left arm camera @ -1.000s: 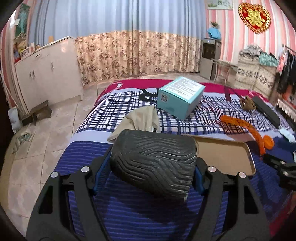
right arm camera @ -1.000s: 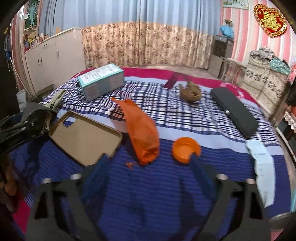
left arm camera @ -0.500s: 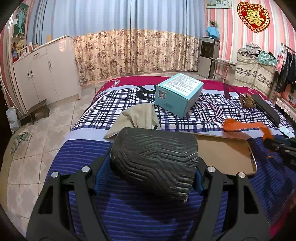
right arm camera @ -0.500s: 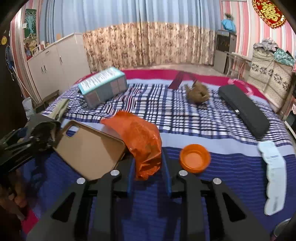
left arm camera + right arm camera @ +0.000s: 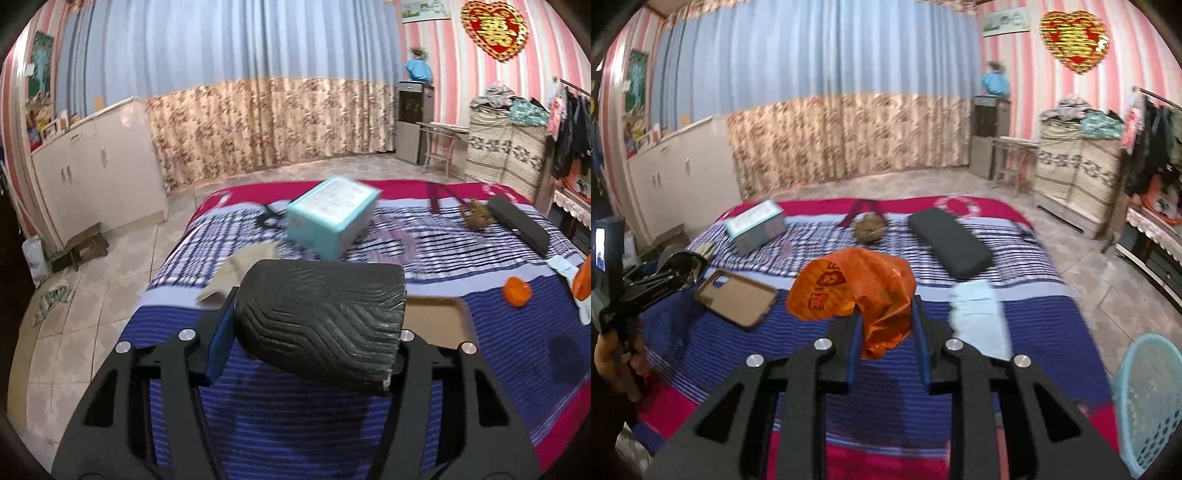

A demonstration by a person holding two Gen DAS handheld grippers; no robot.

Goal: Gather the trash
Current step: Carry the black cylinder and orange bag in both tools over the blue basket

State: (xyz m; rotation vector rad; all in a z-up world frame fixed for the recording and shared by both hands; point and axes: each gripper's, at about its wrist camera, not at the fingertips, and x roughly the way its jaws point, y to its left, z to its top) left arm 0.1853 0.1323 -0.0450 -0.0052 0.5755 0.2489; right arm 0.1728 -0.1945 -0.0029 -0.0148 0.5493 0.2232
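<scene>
My right gripper (image 5: 886, 325) is shut on a crumpled orange plastic bag (image 5: 853, 291) and holds it lifted above the striped bed (image 5: 1041, 325). My left gripper (image 5: 317, 325) is shut on a dark grey ridged block (image 5: 321, 317) held over the bed's near left side; it also shows in the right wrist view (image 5: 679, 269). An orange lid (image 5: 517, 291) lies on the bed at the right. A light blue mesh basket (image 5: 1148, 402) stands on the floor at the bed's right.
On the bed lie a teal box (image 5: 332, 214), a brown phone case (image 5: 737, 297), a beige cloth (image 5: 240, 269), a black flat case (image 5: 949, 242), a brown bundle (image 5: 870, 227) and a white tissue pack (image 5: 979, 314). Tiled floor and cupboards (image 5: 96, 184) are at the left.
My right gripper closed on the orange bag, lifted it off the bed and swung right, bringing the blue basket into view. My left gripper rose slightly with the grey block.
</scene>
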